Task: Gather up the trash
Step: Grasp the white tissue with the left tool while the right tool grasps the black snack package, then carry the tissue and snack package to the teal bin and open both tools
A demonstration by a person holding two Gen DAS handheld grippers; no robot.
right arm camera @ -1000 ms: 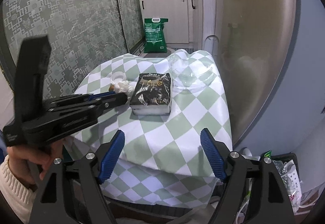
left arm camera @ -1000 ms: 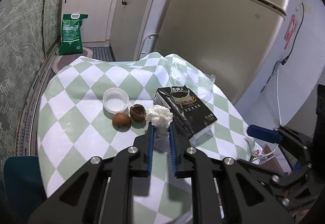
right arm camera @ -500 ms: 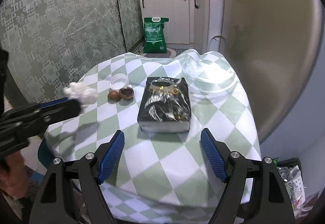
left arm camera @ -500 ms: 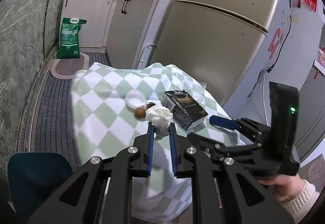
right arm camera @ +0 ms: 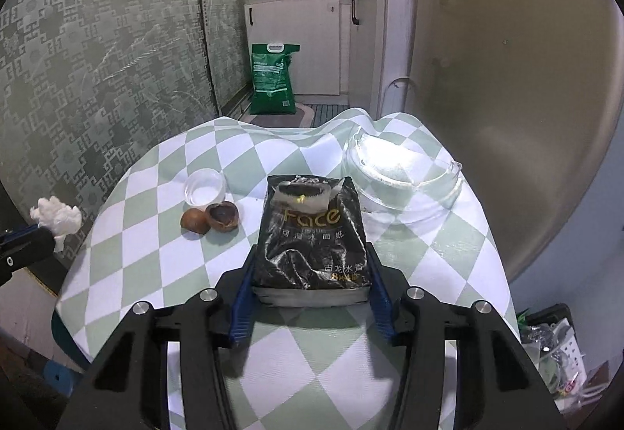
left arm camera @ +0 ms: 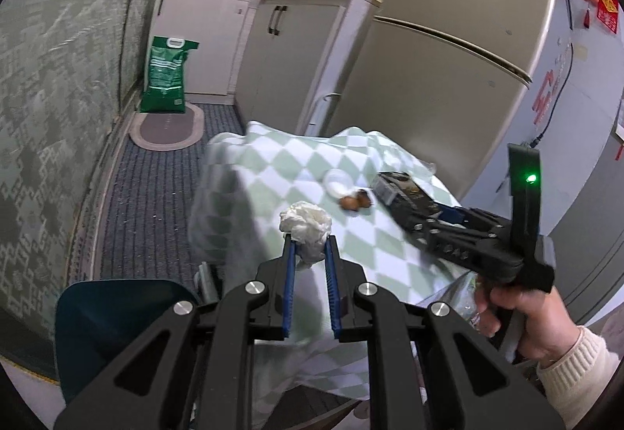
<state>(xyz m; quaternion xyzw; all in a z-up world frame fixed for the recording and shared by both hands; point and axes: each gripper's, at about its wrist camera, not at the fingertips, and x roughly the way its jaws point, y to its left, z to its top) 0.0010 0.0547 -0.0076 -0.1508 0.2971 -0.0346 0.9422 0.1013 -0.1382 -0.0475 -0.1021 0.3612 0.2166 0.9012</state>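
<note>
Beside the fridge (left arm camera: 448, 52), a small tabletop (right arm camera: 163, 262) under a green-and-white checked cloth carries the leftovers. The left tongs (left arm camera: 310, 246) are clamped on a crumpled white tissue (left arm camera: 306, 225), which they hold up in the air off the tabletop's near edge; from the right wrist view the same wad (right arm camera: 56, 217) hangs out past the cloth's left side. The right tongs (right arm camera: 310, 276) sit low on the tabletop with a black tissue pack (right arm camera: 312, 235) between their blue pads; their jaws have just been closing in on it, and though the pads stand right against the pack's sides, I can't be sure they are pressing yet. To the pack's left lie two brown fruit shells (right arm camera: 210, 219), touching each other, with a small clear plastic cup (right arm camera: 204, 188) just behind them. A clear plastic container (right arm camera: 401, 176) rests at the pack's far right corner, near the fridge. A hand (left arm camera: 526, 317) in a cream knitted sleeve grips the right tool's handle. On the floor at the far end, a green sack (right arm camera: 273, 79) leans against white cabinets (right arm camera: 296, 40).
</note>
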